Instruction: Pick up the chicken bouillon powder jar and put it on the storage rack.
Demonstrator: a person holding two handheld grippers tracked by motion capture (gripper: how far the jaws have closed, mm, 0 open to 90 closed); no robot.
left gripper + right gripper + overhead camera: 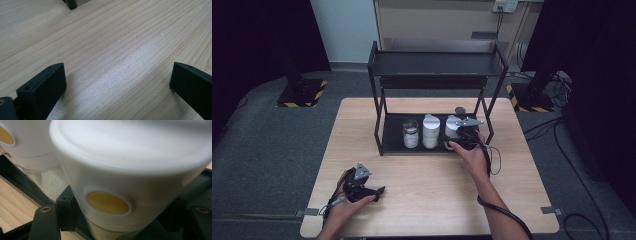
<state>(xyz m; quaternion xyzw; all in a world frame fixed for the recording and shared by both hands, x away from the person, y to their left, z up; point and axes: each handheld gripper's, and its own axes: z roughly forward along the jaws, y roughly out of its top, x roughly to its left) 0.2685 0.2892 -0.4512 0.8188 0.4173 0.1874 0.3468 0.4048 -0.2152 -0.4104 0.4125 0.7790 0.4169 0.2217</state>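
High view: right gripper reaches forward into the rack, jaws clamped on a white-lidded jar; left gripper rests on table, jaws wide.

A wooden worktop carries a black two-tier rack at its far middle. On the rack's lower shelf stand a clear jar at left and a white jar just right of it. Grey floor surrounds.

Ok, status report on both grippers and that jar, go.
Right gripper shut on rightmost white-lidded jar on rack's lower shelf. Left gripper open, empty, on table. Middle jar close beside.
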